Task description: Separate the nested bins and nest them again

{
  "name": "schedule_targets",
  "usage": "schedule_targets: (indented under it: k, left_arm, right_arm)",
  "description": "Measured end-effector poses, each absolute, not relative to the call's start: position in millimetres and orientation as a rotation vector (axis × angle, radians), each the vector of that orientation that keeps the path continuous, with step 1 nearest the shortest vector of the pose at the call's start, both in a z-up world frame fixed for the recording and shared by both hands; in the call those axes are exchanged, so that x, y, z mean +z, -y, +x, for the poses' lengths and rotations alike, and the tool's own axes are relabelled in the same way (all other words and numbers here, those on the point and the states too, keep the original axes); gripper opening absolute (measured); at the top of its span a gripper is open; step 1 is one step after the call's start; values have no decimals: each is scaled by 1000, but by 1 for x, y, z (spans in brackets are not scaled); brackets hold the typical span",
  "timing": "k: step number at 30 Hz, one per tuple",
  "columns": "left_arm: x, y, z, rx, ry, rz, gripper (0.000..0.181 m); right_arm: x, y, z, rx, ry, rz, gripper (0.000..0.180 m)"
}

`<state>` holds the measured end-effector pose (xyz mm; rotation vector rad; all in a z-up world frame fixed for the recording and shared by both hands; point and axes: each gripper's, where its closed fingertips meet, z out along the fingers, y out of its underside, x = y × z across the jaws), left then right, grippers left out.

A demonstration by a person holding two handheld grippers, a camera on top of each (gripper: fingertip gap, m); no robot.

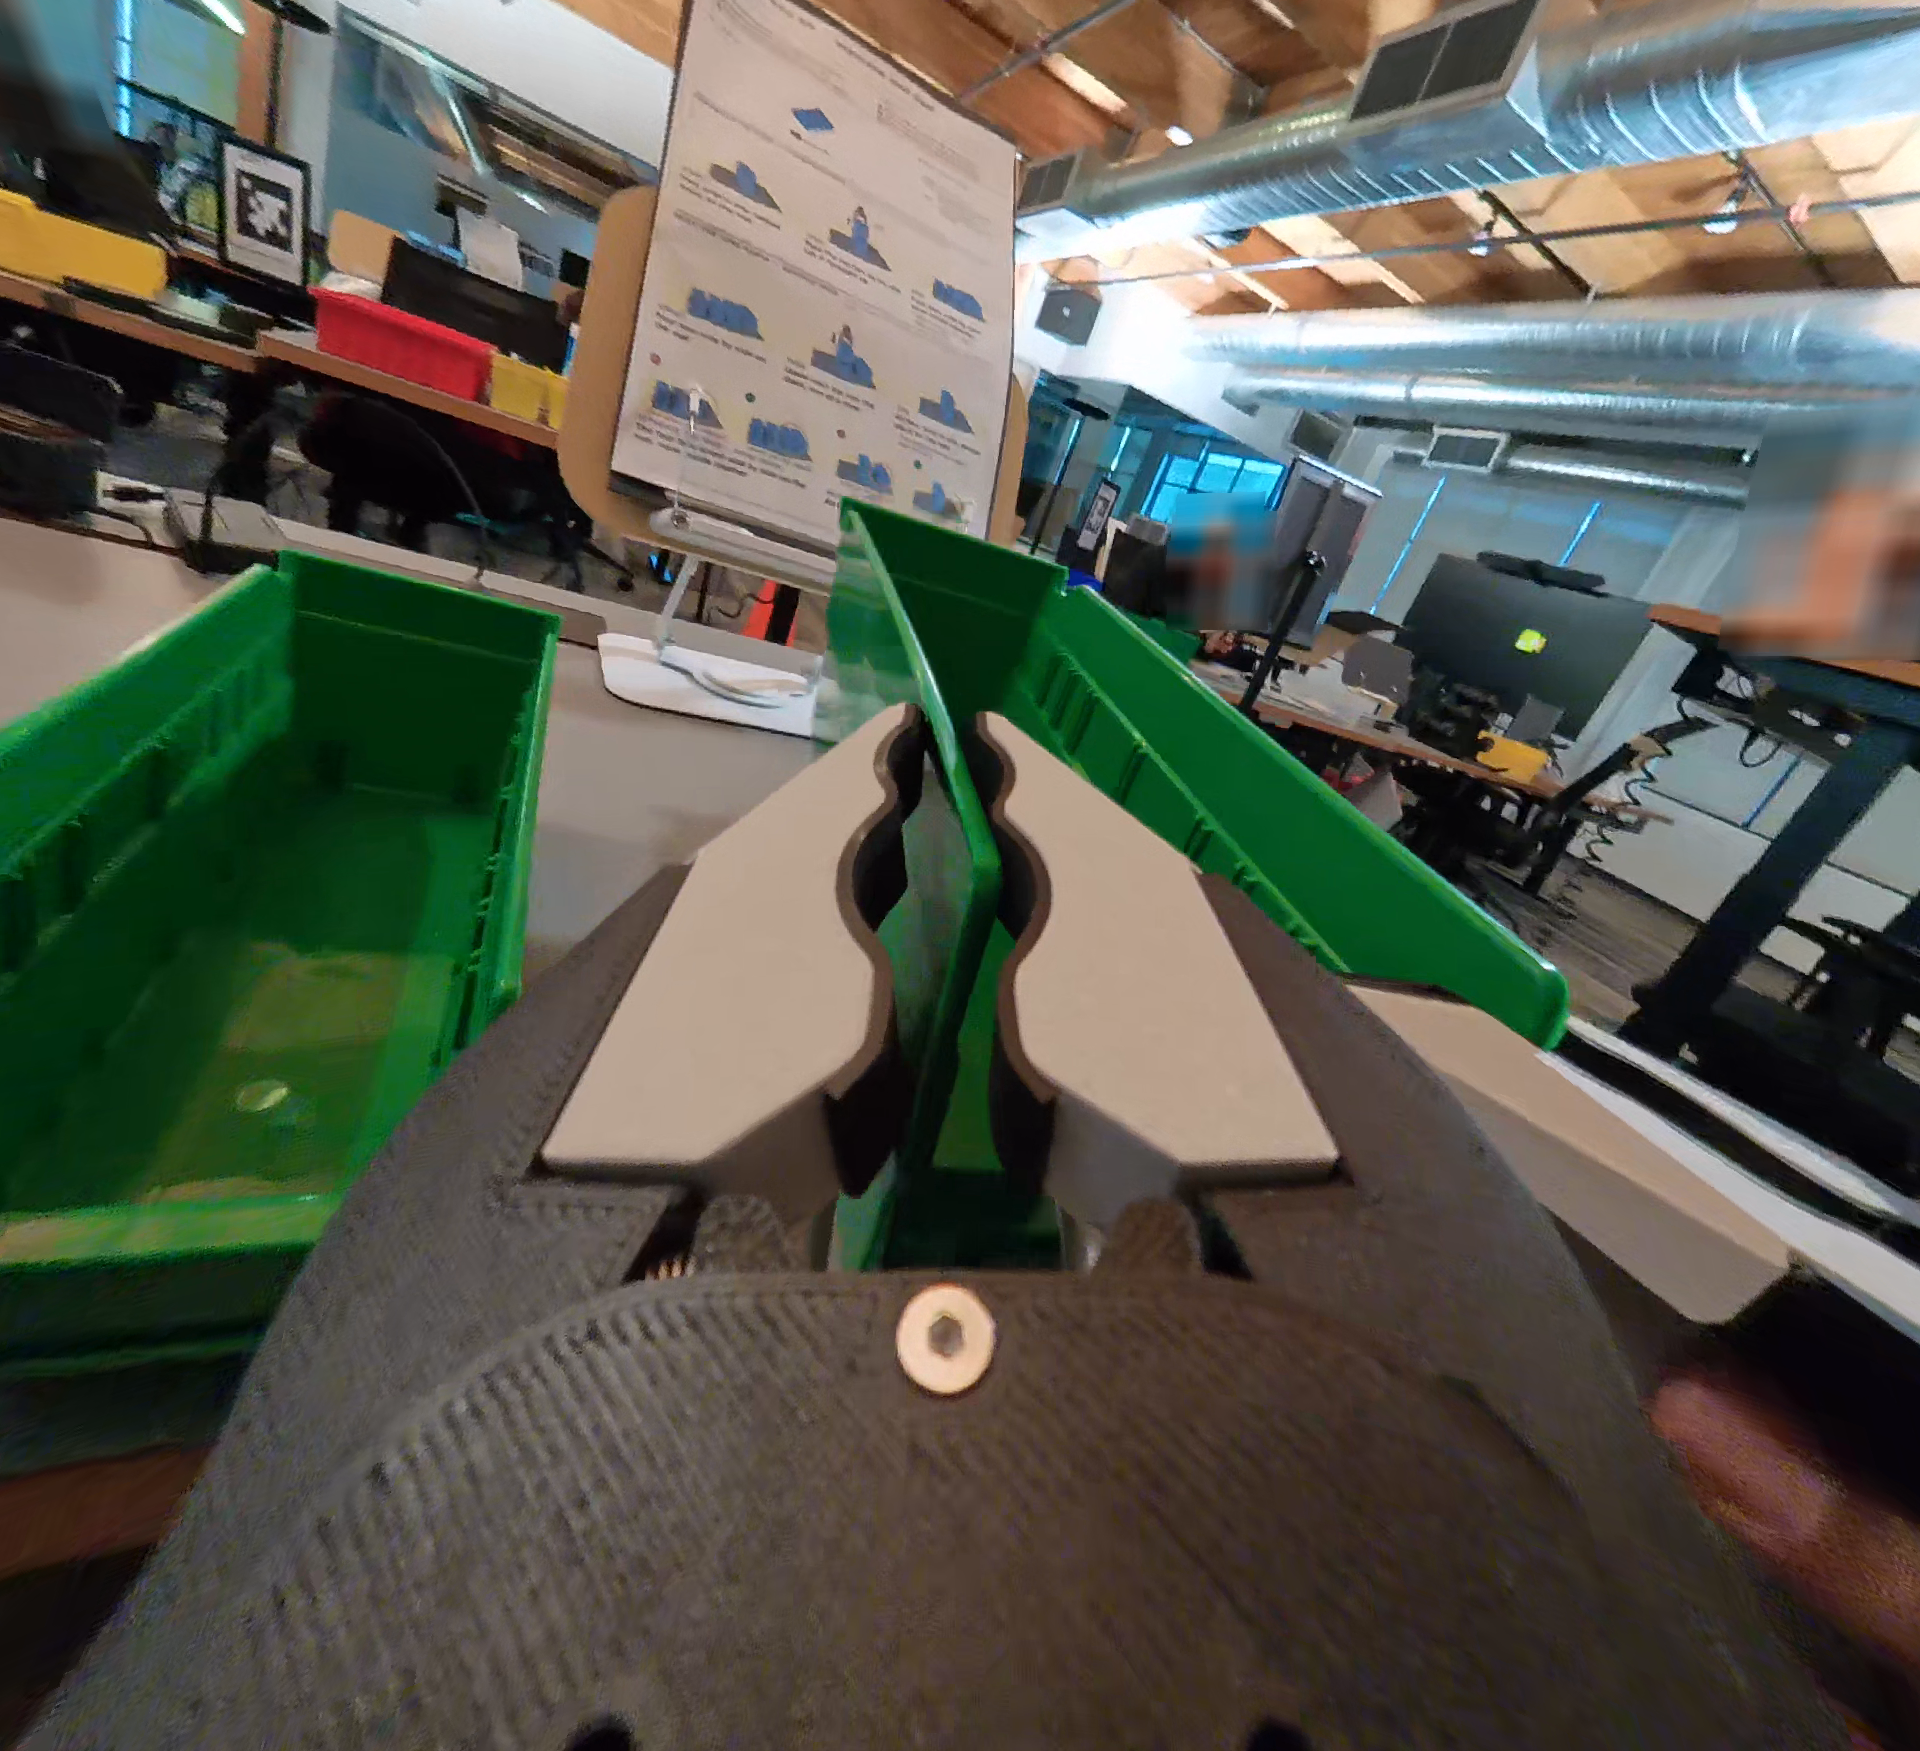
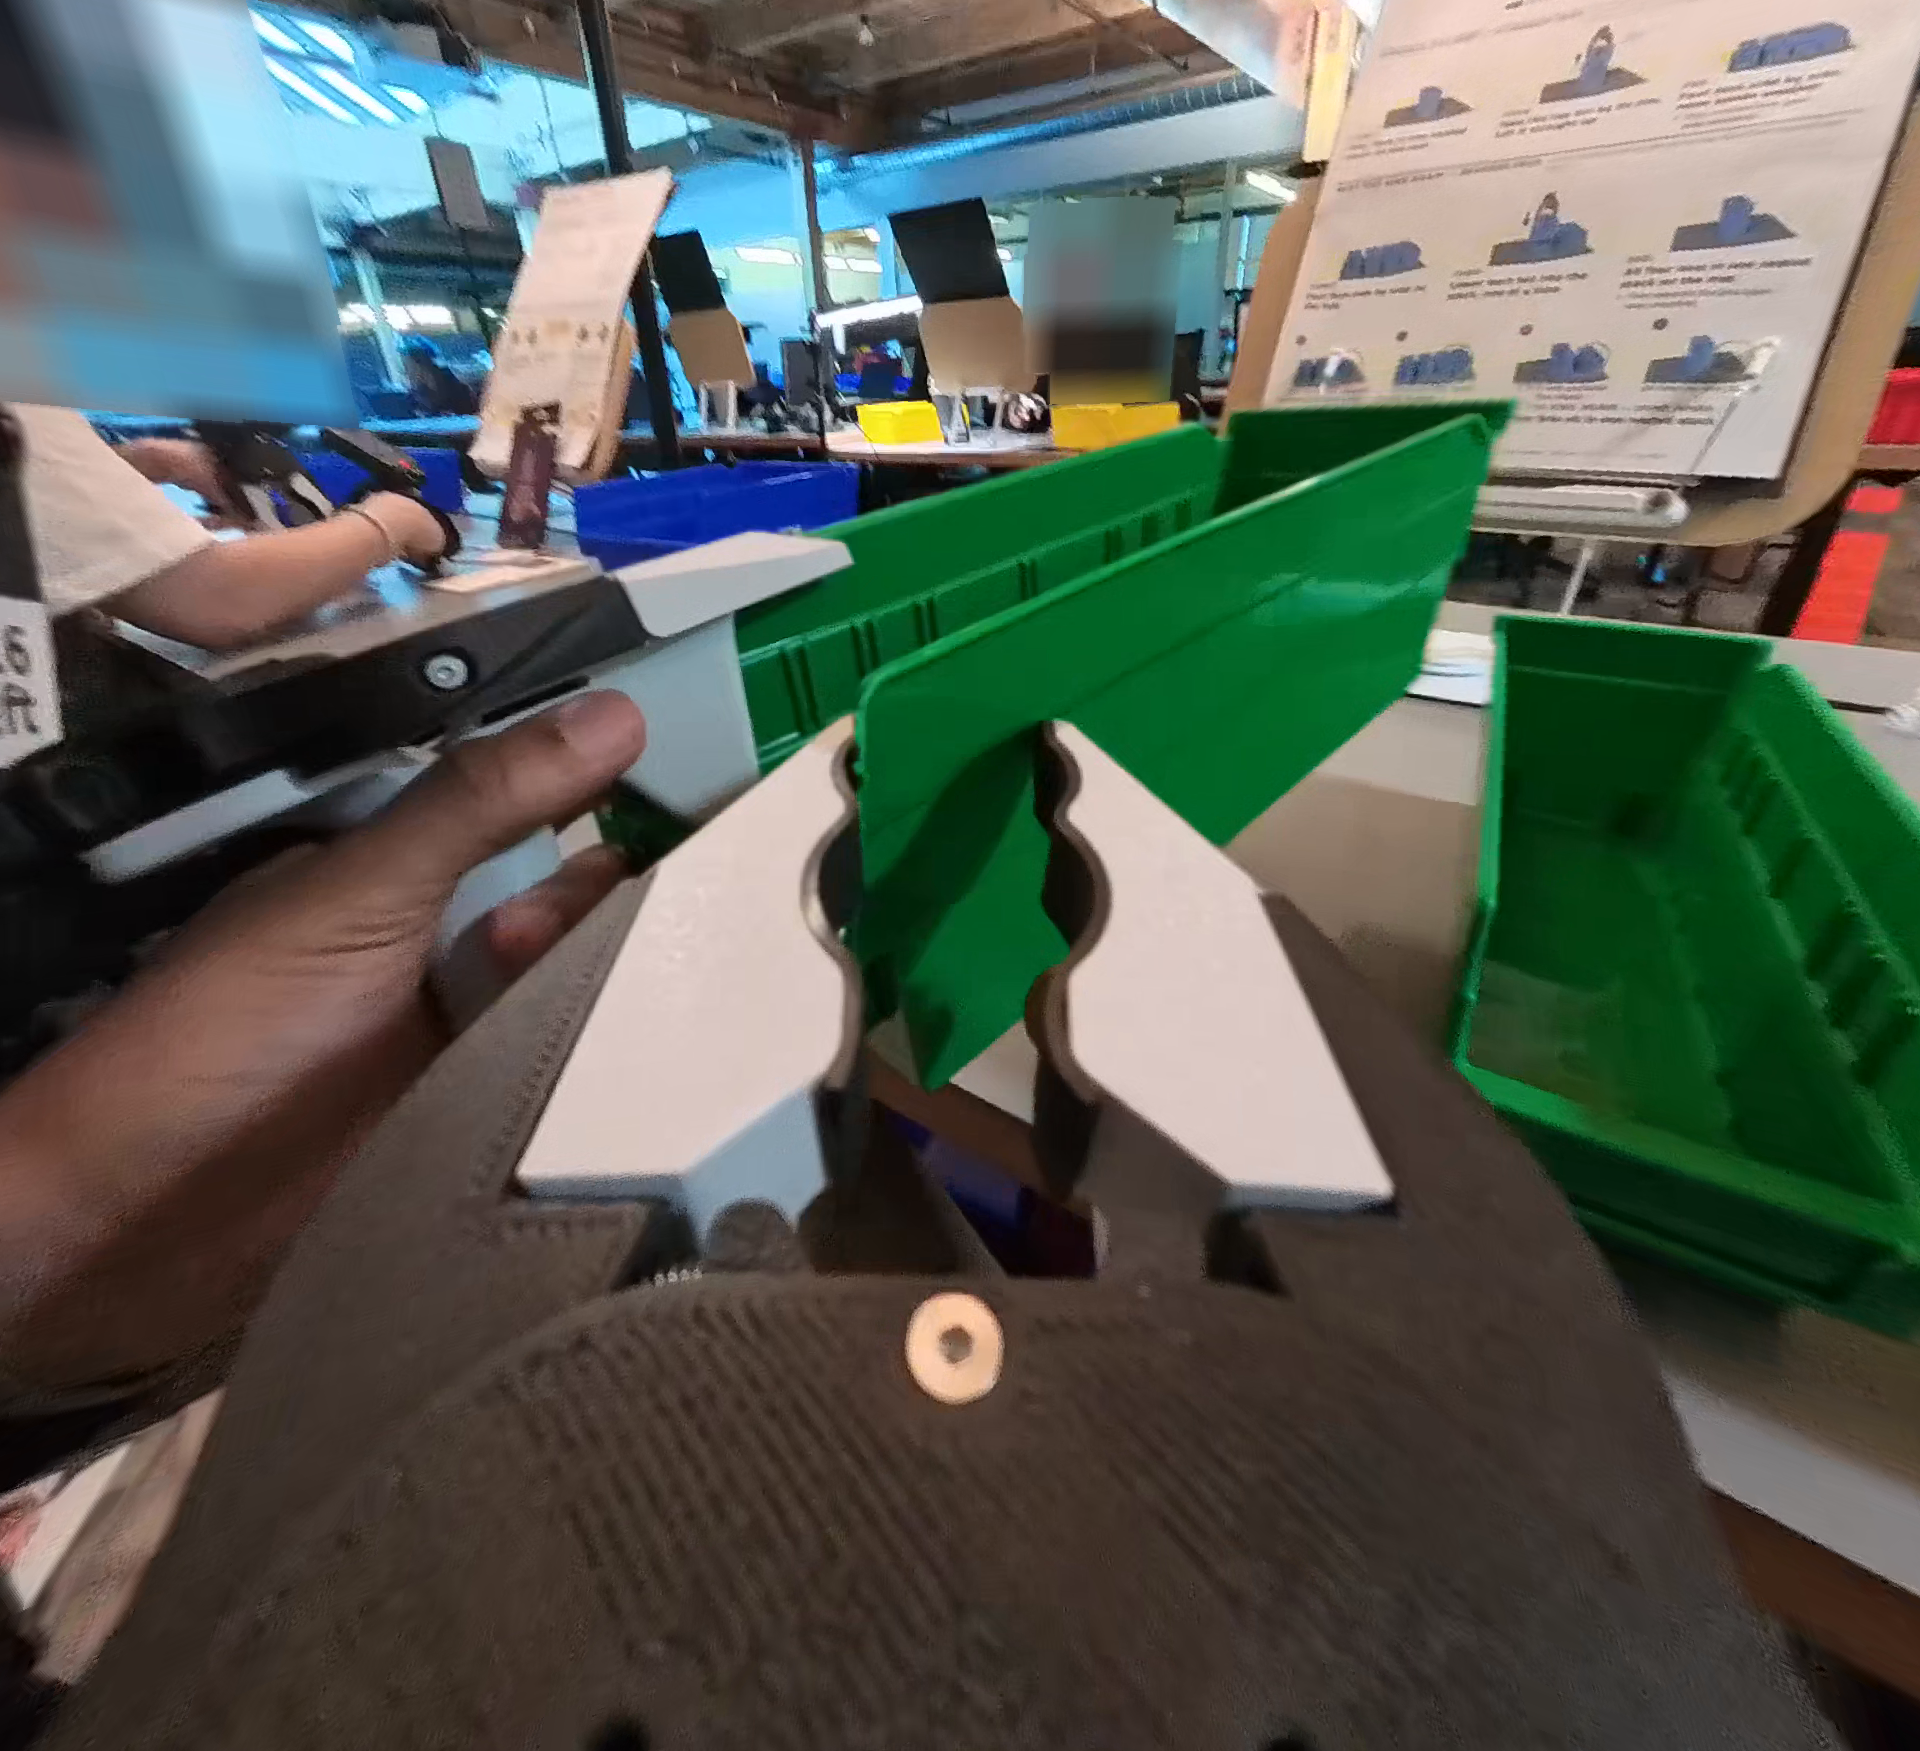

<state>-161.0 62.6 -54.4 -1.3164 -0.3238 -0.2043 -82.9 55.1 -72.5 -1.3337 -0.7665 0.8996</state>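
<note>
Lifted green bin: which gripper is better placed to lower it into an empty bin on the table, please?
Left, probably. The left gripper is clamped tight on a wall of the lifted bin, with an empty bin right beside it. The right gripper only straddles a corner, seemingly looser.

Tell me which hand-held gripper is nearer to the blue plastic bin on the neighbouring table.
Left. The left hand-held gripper clamps the raised green plastic bin just before the blue plastic bin; the right hand-held gripper grips its nearer wall, farther back.
</note>
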Motion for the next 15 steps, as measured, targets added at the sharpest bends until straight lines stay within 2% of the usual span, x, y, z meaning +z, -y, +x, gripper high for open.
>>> schedule_targets:
  k: [4,8,10,15]
  left_arm:
    - [-51,-61,-151,-303,244,-1319,29]
    - [-63,-69,-129,-318,76,-1432,51]
    - [-66,-72,-113,-443,7,-1481,53]
    - [-56,-57,-118,-673,46,-1387,39]
  right_arm:
    - [-76,-77,-78,796,683,-1372,10]
    - [-83,-106,-64,722,545,-1449,2]
    - [-87,-121,-51,704,459,-1486,1]
    - [-95,-144,-40,669,376,-1529,1]
